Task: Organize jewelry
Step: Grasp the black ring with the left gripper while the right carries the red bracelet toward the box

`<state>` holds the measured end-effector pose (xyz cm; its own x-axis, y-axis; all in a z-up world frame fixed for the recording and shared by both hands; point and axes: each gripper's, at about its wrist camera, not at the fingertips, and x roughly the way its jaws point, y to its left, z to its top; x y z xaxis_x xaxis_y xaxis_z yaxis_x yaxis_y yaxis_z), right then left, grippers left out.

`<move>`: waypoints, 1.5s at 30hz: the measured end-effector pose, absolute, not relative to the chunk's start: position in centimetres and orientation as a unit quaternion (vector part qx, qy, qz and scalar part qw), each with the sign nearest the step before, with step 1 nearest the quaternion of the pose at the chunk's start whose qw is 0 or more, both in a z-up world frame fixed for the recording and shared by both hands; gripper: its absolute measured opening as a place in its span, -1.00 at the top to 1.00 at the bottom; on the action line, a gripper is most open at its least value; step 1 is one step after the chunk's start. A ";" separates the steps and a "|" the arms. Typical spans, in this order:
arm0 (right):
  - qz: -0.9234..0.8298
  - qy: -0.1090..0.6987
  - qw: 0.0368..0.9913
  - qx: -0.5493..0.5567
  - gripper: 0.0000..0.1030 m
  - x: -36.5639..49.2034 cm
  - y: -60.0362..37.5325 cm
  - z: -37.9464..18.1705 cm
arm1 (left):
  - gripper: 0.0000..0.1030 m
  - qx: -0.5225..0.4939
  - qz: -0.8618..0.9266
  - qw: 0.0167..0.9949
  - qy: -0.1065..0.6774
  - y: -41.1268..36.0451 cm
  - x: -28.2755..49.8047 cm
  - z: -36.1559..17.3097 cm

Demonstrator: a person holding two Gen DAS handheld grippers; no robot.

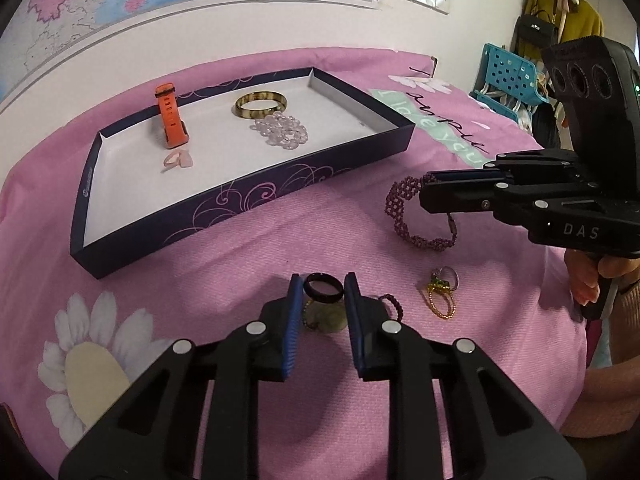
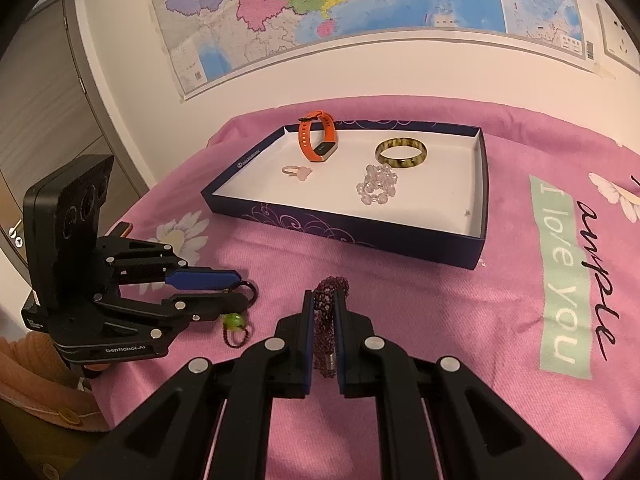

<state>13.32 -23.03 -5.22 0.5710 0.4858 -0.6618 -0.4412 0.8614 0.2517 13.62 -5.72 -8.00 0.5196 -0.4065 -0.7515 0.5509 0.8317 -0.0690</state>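
Note:
A dark box tray on the pink cloth holds an orange watch band, an amber bangle, a clear bead bracelet and a pale pink ring. My left gripper is shut on a black ring, just above a green stone pendant. My right gripper is shut on a purple beaded bracelet; the bracelet also shows in the left wrist view, hanging from the right gripper. A gold-and-green ring cluster lies on the cloth.
The pink cloth has a daisy print and an "I love you" patch. A map hangs on the wall behind. A teal basket and hanging bags stand at the far right. A door is at left.

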 end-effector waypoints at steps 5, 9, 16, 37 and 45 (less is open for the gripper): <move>0.263 0.374 0.889 0.029 0.85 13.2 -23.1 -4.5 | 0.58 0.075 -0.271 0.875 0.395 -4.9 13.1 -7.3; 0.264 0.366 0.892 0.030 0.85 13.1 -23.2 -3.9 | 0.58 0.067 -0.265 0.882 0.384 -4.1 12.7 -6.4; 0.268 0.353 0.896 0.025 0.85 13.2 -22.9 -2.8 | 0.58 0.062 -0.255 0.892 0.368 -3.1 12.6 -5.1; 0.277 0.322 0.905 0.003 0.85 14.3 -21.7 -0.1 | 0.58 0.057 -0.237 0.910 0.336 -2.0 13.5 -2.9; 0.279 0.319 0.906 0.003 0.85 15.2 -21.3 0.1 | 0.58 0.058 -0.235 0.912 0.331 -1.9 14.2 -2.5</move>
